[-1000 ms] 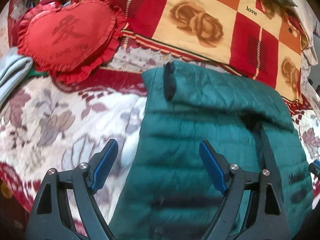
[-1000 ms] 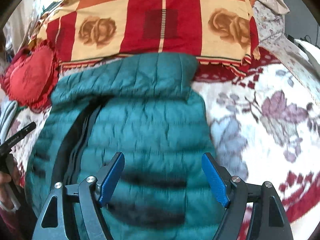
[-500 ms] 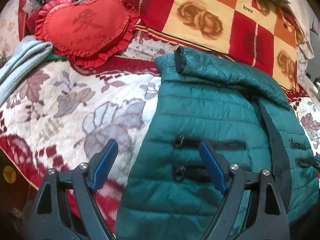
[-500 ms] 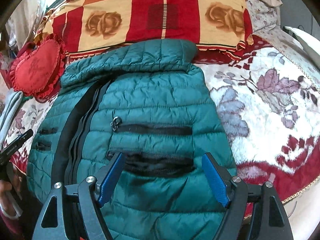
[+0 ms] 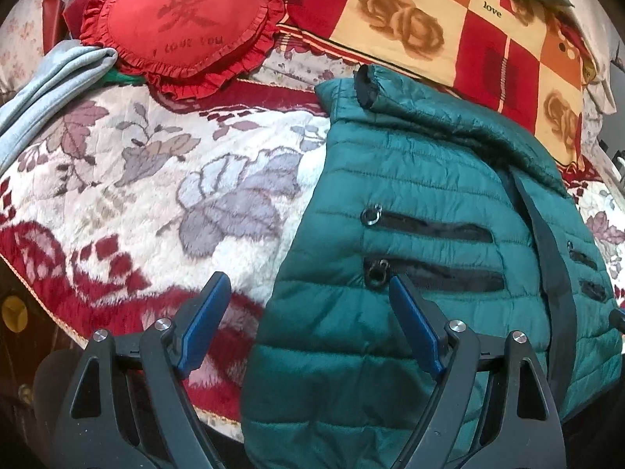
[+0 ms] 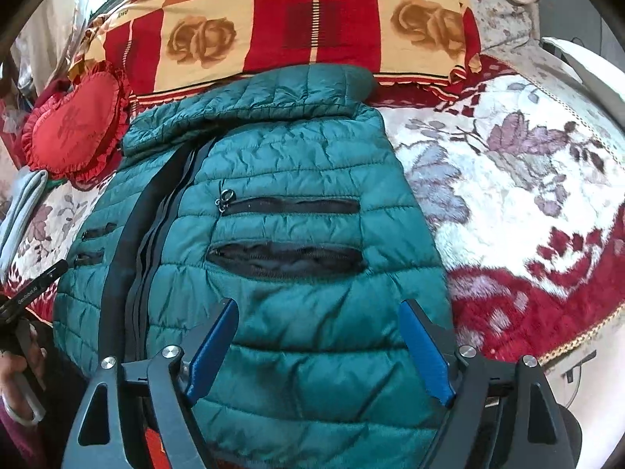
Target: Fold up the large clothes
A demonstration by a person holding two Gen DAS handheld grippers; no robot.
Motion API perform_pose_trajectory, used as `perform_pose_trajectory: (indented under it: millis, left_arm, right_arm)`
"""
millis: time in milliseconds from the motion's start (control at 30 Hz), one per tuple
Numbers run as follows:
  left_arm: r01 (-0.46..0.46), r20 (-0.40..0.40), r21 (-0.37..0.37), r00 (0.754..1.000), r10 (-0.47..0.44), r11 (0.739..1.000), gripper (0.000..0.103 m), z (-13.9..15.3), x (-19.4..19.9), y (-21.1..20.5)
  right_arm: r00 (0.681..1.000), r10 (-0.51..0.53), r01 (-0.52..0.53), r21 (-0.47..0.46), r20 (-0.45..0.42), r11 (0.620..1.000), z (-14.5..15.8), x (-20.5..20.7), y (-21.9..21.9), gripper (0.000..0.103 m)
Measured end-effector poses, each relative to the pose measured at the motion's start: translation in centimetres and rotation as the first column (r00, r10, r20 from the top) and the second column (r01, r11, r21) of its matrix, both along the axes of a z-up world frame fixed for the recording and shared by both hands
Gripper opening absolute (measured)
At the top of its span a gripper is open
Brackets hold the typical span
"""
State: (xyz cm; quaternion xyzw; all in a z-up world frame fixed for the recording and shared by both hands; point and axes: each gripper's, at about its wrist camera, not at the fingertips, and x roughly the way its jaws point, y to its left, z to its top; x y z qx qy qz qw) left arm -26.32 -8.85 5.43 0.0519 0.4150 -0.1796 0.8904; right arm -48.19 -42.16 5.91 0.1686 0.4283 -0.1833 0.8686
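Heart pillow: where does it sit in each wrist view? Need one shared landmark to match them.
Left wrist: heart pillow at the upper left, large, beyond the jacket and to its left.
Right wrist: heart pillow at the left edge, small, left of the jacket's collar.
Shared landmark: the rose blanket behind the jacket, with "love" printed on it.

The left gripper (image 5: 308, 320) is hovering with its jaws spread wide over the green puffer jacket (image 5: 422, 242), which is lying on the floral blanket (image 5: 156, 179), a red heart pillow (image 5: 183, 27) sitting beyond.
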Motion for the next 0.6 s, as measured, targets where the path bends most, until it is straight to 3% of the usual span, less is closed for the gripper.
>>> perform_pose_trajectory:
  millis: [233,333,600]
  left_arm:
    - [0.021,-0.052,-0.012,0.998,-0.022,1.000,0.084,-0.8,-0.6,1.2]
    - [0.008,-0.108,-0.055,0.994,-0.014,0.998,0.084,-1.3,-0.5,2.7]
    - [-0.014,-0.204,-0.103,0.979,-0.007,0.995,0.084,-2.4,-0.8,5.2]
  right_arm:
    - [1.000,-0.018,0.018,-0.005,-0.026,1.000,-0.1,-2.1,-0.5,0.084]
    - [0.998,-0.031,0.032,0.007,-0.054,0.999,-0.7,-3.1,-0.9,0.087]
    - [0.995,-0.021,0.033,0.120,-0.096,0.992,-2.8,-4.6,-1.8,0.087]
